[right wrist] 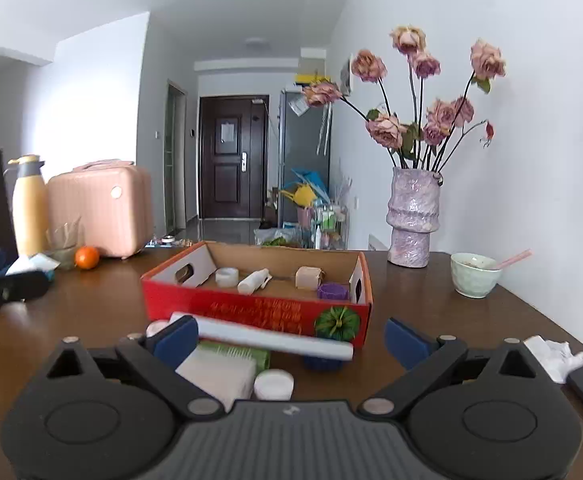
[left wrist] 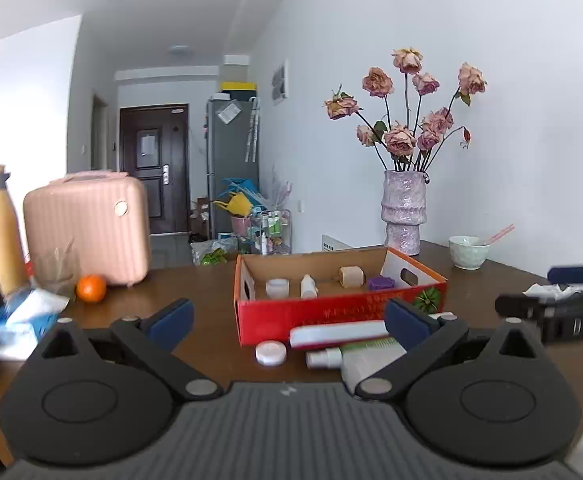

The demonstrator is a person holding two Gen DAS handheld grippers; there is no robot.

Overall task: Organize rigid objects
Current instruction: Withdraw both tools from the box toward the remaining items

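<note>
Red box (left wrist: 331,312) print unreadable, watermelon picture (right wrist: 337,322)

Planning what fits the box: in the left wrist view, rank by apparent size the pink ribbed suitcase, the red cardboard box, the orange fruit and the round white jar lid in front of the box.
Largest to smallest:
1. Pink ribbed suitcase and red cardboard box: too alike to rank.
2. Orange fruit and round white jar lid: alike; the lid lies nearer the camera, so unsure.

Black left tool (left wrist: 289,322) and right tool (right wrist: 289,338), blue pads, silver pivot screws.
</note>
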